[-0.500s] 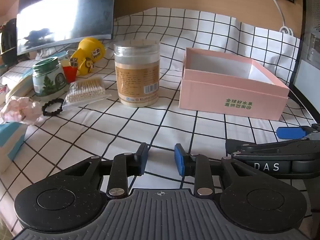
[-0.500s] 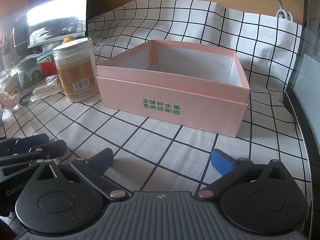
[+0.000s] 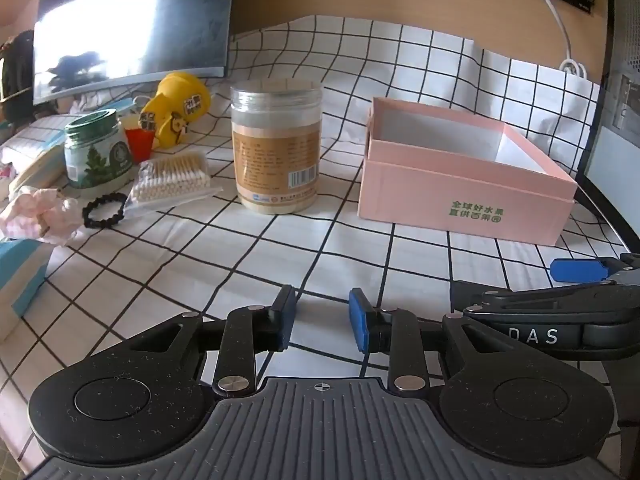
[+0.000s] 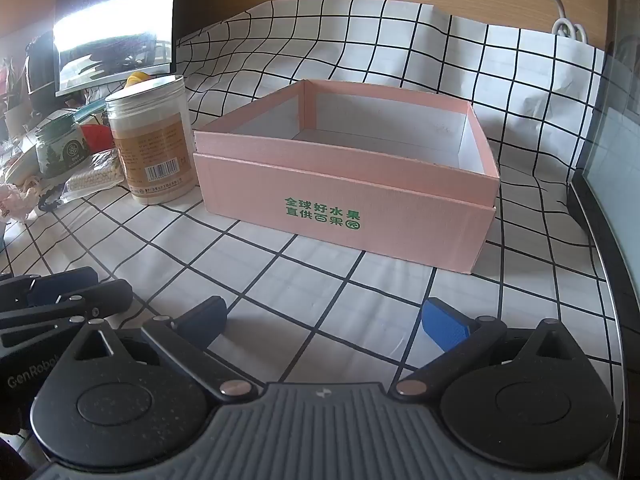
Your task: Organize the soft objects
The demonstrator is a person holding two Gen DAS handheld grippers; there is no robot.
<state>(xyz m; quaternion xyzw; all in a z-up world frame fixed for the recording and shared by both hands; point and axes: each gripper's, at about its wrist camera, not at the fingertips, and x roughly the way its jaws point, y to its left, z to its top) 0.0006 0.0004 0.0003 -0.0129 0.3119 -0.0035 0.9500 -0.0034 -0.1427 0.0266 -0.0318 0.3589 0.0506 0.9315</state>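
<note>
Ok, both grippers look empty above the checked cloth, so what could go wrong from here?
1. The pink scrunchie and black hair tie lie among clutter, close to the cotton swab pack and green jar; the left gripper might snag those.
2. The tall jar stands between them and the pink box; a low carry could tip it.
3. The right gripper hangs close alongside; they may collide.

I am holding my left gripper (image 3: 322,320) tilted downward, its blue-padded jaws standing partly apart with nothing between them. I am keeping my right gripper (image 4: 324,320) just to its right, also pitched downward, jaws spread as wide as they go and gripping nothing. Each one is showing at the edge of the other's view, side by side without touching.
</note>
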